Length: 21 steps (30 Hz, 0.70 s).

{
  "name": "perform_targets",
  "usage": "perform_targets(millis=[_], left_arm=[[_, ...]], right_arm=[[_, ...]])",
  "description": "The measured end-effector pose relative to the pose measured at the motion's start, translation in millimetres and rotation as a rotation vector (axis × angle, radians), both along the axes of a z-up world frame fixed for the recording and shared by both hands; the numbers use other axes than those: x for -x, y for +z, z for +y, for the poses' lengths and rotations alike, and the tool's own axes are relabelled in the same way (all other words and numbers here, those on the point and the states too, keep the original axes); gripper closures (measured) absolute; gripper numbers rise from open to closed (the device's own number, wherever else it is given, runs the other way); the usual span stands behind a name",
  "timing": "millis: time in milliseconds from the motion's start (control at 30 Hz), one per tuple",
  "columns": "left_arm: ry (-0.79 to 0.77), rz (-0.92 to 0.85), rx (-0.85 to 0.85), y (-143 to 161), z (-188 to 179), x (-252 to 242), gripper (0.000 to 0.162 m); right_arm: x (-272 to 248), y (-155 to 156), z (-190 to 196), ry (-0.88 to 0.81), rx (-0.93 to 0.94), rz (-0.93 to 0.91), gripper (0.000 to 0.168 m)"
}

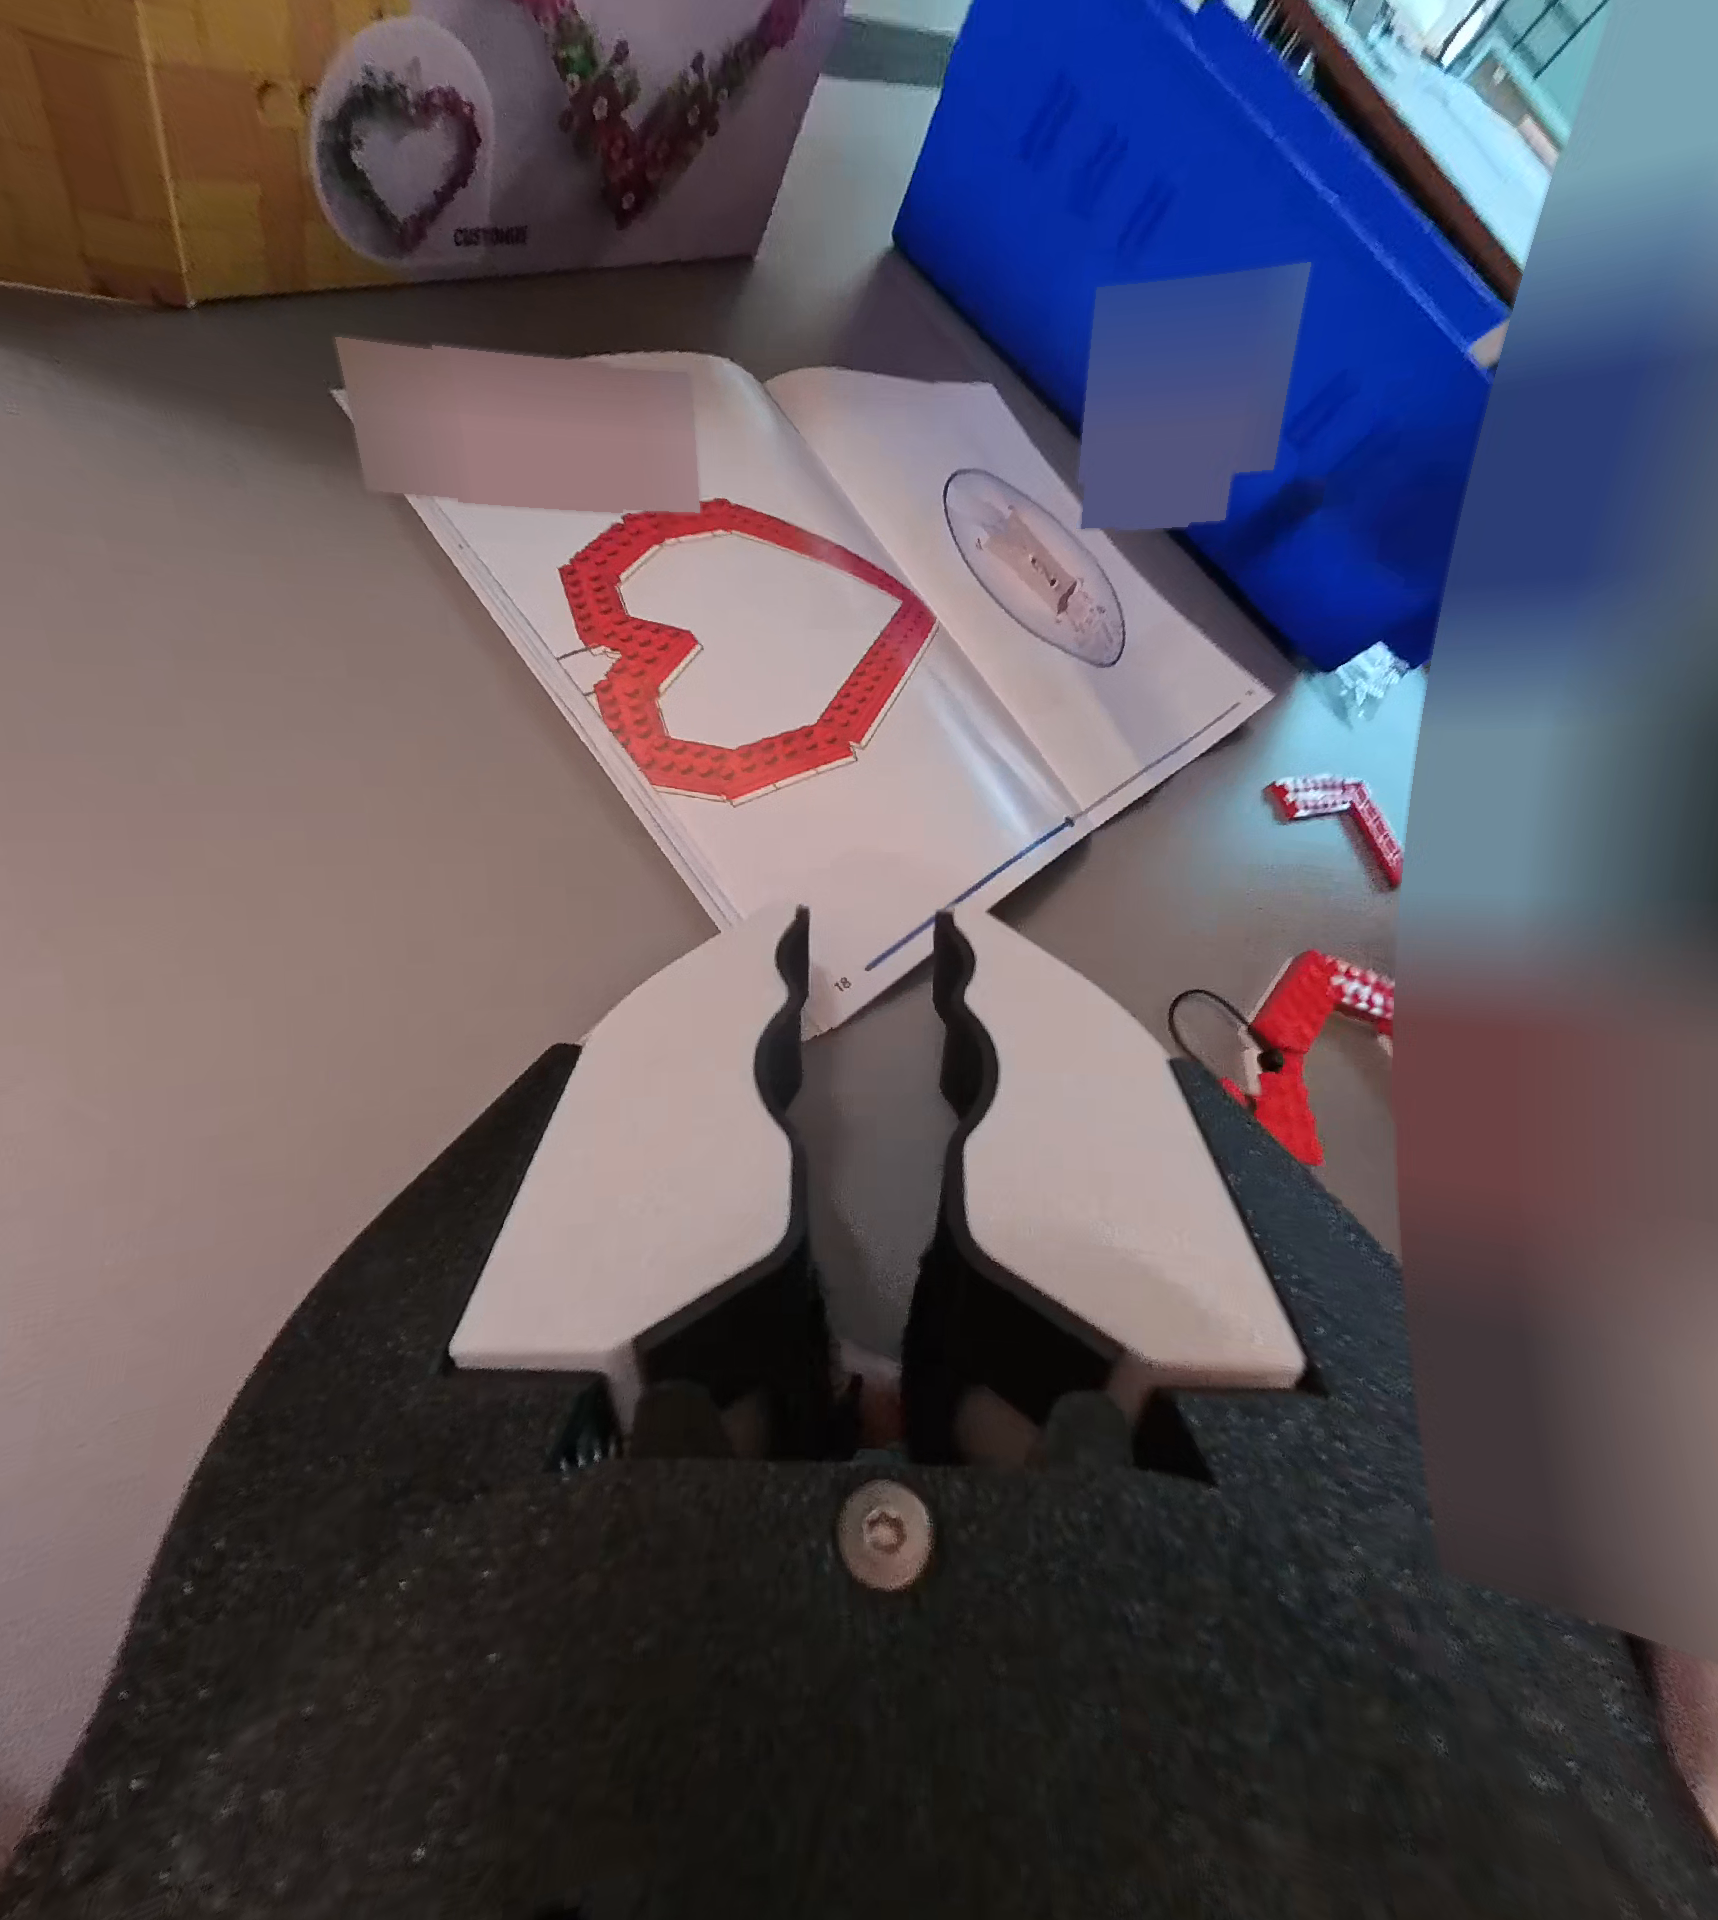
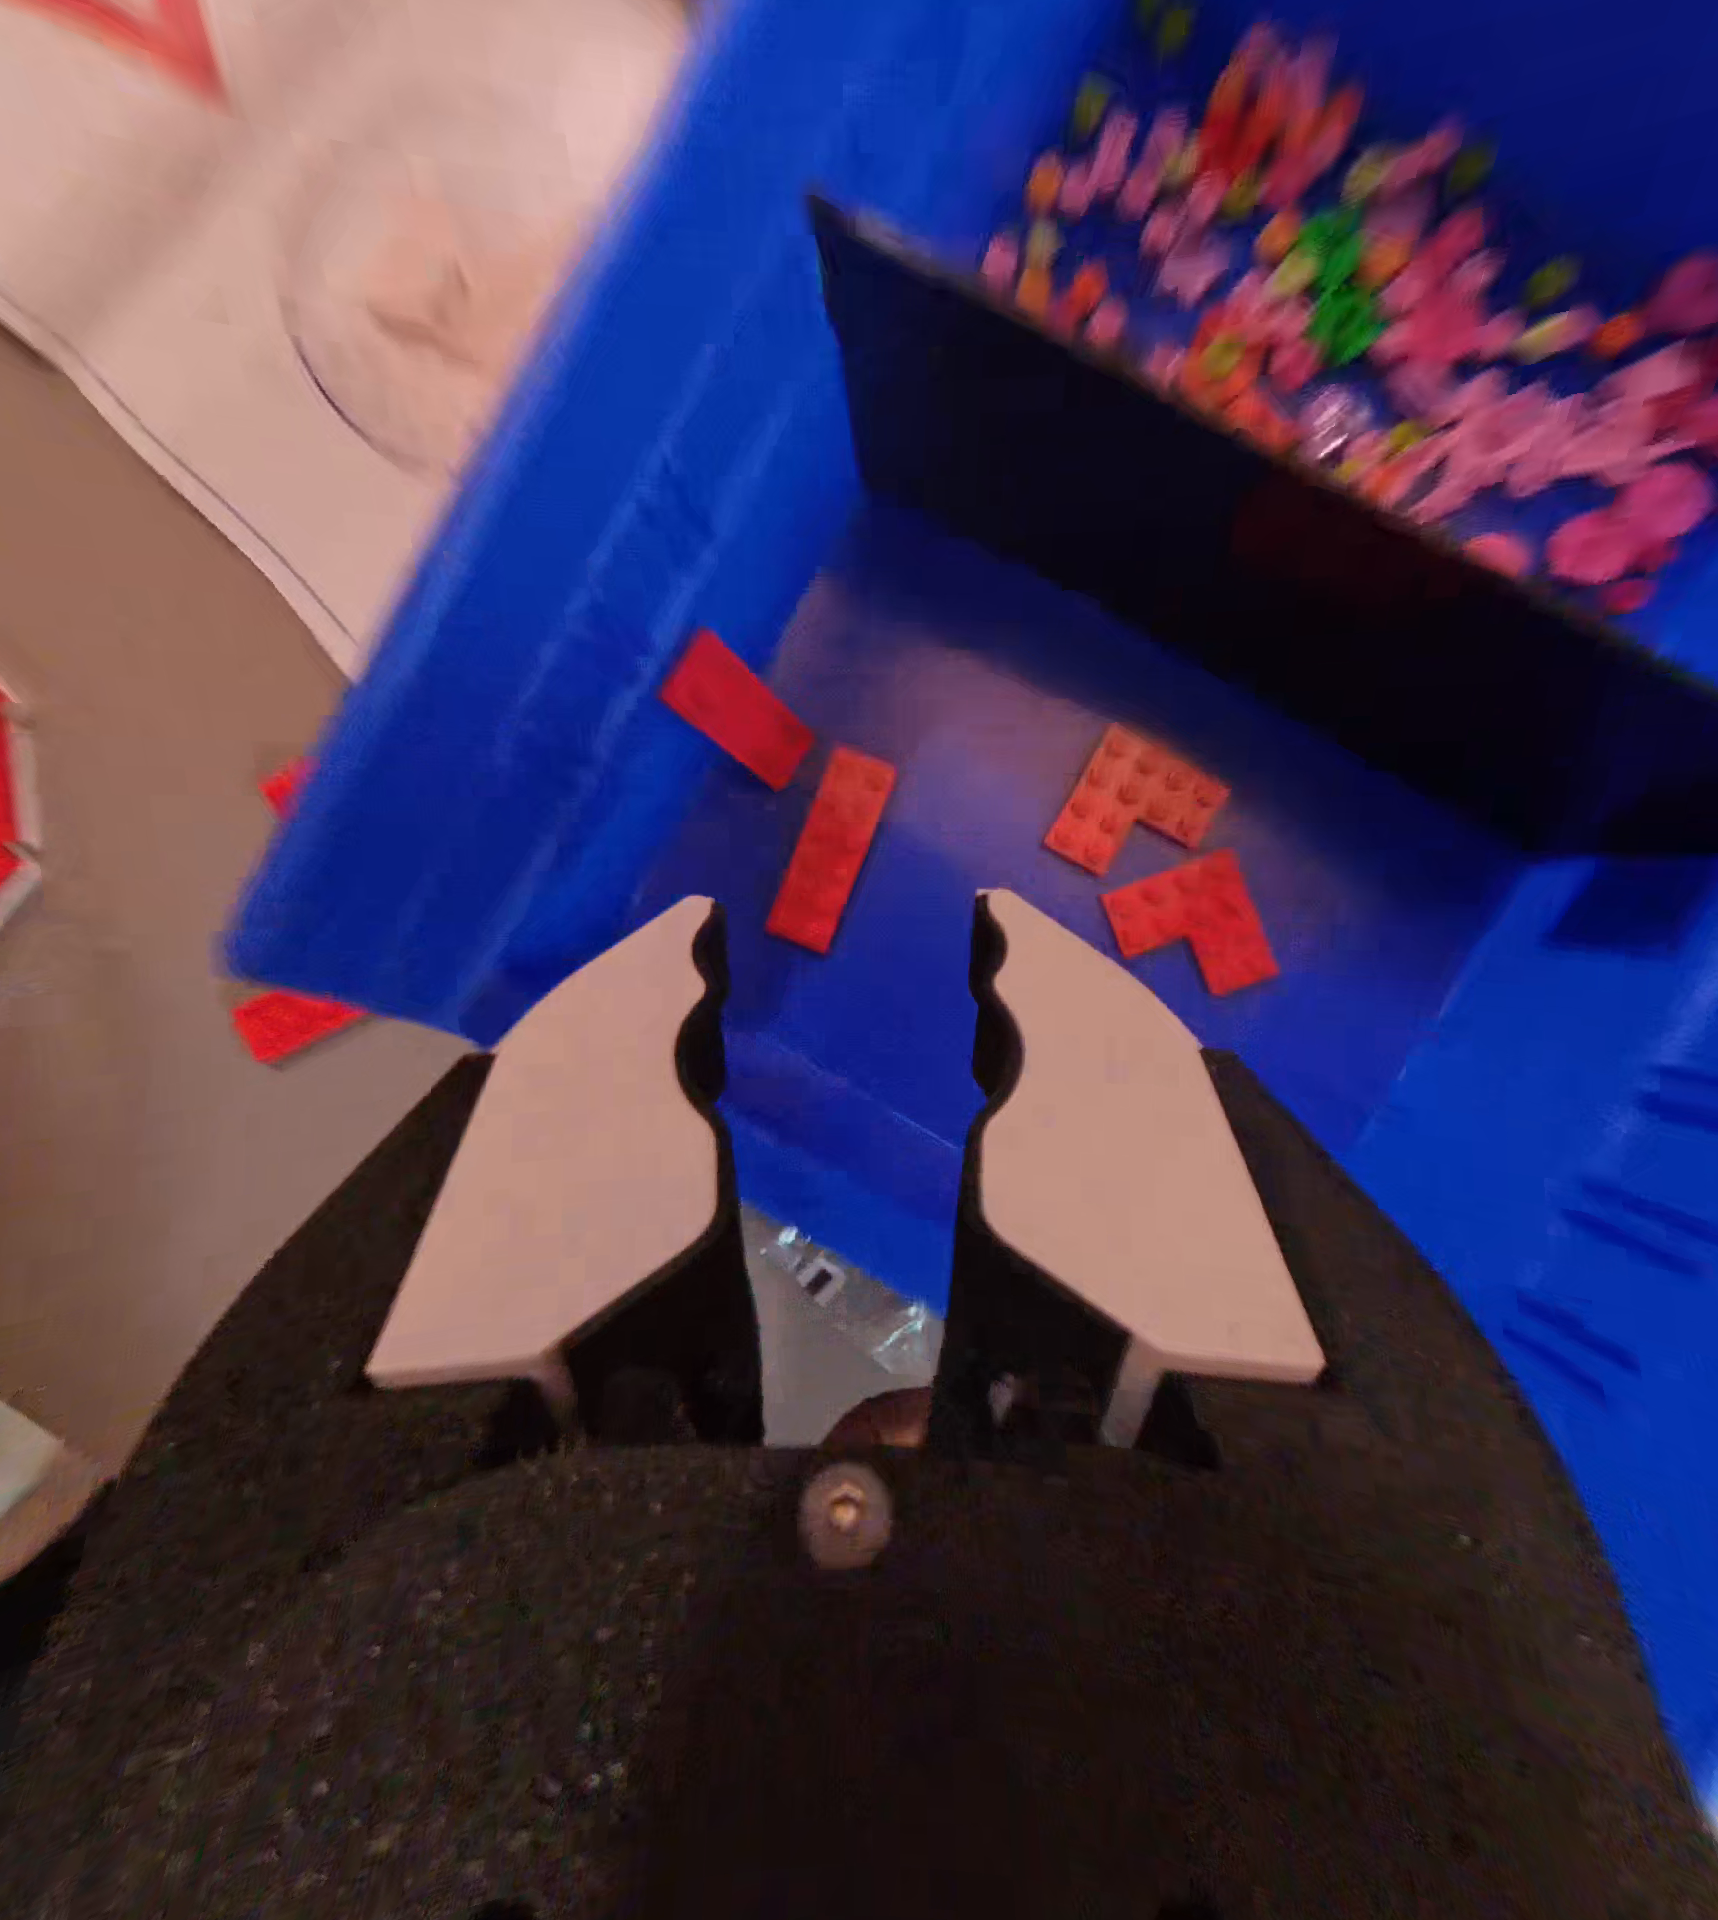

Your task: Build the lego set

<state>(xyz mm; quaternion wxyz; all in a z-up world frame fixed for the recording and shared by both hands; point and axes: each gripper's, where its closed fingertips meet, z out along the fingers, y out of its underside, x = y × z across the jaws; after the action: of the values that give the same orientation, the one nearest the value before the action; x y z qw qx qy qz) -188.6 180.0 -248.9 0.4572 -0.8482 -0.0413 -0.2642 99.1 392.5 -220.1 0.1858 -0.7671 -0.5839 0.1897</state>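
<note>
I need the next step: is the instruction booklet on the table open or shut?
Open. The white instruction booklet lies spread flat on the grey table, two pages showing, a red heart picture on the left one.

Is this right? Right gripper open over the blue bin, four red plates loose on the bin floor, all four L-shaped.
Not all four. The right wrist view shows the right gripper open over the blue bin, with four red plates on its floor: two L-shaped plates and two straight plates.

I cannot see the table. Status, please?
Both tongs, left and right, open, empty. Right over bin, red plates below. Nothing blocking.
</note>
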Motion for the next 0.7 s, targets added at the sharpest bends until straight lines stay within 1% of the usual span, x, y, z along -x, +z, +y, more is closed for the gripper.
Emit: perform_targets(millis=[100,167,200,233,267,300,333,367,400,500,533,567,633,667,700], left_arm=[[0.013,-0.06,-0.034,6.1,-0.7,3.5,0.14],[0.018,-0.065,-0.038,6.8,-0.6,4.3,0.14],[0.009,-0.063,-0.039,6.9,-0.9,3.0,0.14],[-0.001,-0.062,-0.037,6.7,-1.0,1.6,0.14],[-0.011,-0.062,-0.033,6.1,-1.1,0.2,0.14],[-0.022,-0.064,-0.026,5.2,-1.3,-1.4,0.139],[-0.037,-0.066,-0.02,4.4,-1.5,-3.5,0.139],[-0.048,-0.066,-0.014,3.6,-1.6,-5.0,0.139],[-0.056,-0.061,-0.01,3.0,-1.8,-6.3,0.139],[-0.079,-0.041,-0.006,1.9,-2.3,-10.2,0.139],[-0.085,-0.036,-0.002,1.4,-2.4,-11.1,0.139],[-0.089,-0.032,0.003,0.6,-2.5,-11.9,0.139],[-0.094,-0.022,0.012,-1.1,-2.4,-12.8,0.139],[-0.096,-0.014,0.013,-1.4,-2.5,-13.3,0.139],[-0.096,-0.004,0.011,-1.4,-2.6,-13.6,0.139]], right_arm=[[5.7,-39.3,1.5,0.055,0.013,-0.156,0.127],[5.3,-55.1,0.9,0.059,0.031,-0.232,0.131],[9.5,-55.9,-2.3,0.067,0.058,-0.217,0.134],[12.9,-55.6,-4.9,0.083,0.07,-0.2,0.137],[14.9,-55.4,-9.3,0.114,0.082,-0.186,0.148],[16.0,-54.9,-11.1,0.134,0.074,-0.176,0.152],[16.1,-53.7,-7.1,0.129,0.033,-0.167,0.157],[15.1,-50.1,1.6,0.106,-0.031,-0.149,0.168],[14.1,-43.0,8.3,0.081,-0.073,-0.11,0.168],[17.5,-5.6,6.7,0.033,-0.048,0.123,0.168],[16.1,1.3,7.1,0.019,-0.057,0.148,0.167],[12.4,-0.2,7.2,0.005,-0.055,0.115,0.151],[3.8,-20.4,4.2,-0.026,0.009,-0.039,0.121],[2.0,-31.8,2.7,-0.028,0.035,-0.104,0.112],[0.7,-42.0,3.6,-0.038,0.044,-0.158,0.11]])
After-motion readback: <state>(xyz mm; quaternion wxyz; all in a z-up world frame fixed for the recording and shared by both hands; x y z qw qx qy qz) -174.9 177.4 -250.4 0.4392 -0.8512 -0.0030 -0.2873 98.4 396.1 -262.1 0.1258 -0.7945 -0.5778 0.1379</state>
